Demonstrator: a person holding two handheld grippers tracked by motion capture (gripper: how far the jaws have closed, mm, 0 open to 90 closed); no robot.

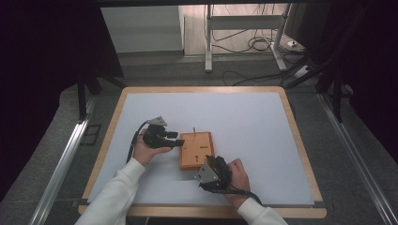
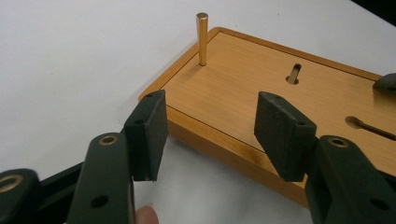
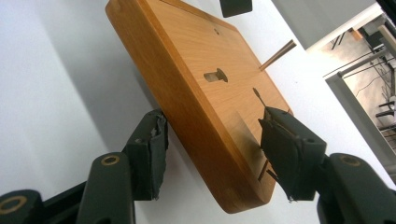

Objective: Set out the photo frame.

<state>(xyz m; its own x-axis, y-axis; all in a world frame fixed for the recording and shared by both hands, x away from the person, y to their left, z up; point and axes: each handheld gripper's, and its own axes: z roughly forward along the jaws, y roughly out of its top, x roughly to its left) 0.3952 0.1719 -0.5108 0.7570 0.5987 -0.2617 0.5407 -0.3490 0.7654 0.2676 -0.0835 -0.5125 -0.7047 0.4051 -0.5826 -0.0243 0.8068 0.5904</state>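
A flat wooden board (image 1: 197,151) lies on the white mat, with an upright brass pin (image 1: 194,129) at its far left corner. My left gripper (image 1: 177,139) is open just off the board's left edge. In the left gripper view the board (image 2: 261,74) and pin (image 2: 202,39) lie beyond the left gripper (image 2: 212,135), nothing between its pads. My right gripper (image 1: 216,161) is at the board's near right corner. In the right gripper view the right gripper (image 3: 219,154) is open astride that corner of the board (image 3: 201,56). One pad is by the side wall, the other over the top face.
The board's top has keyhole slots (image 2: 293,74). The white mat (image 1: 253,122) spreads wide on all sides, framed by the table's wooden rim (image 1: 300,140). Metal stand legs (image 1: 208,47) and cables lie on the floor beyond the far edge.
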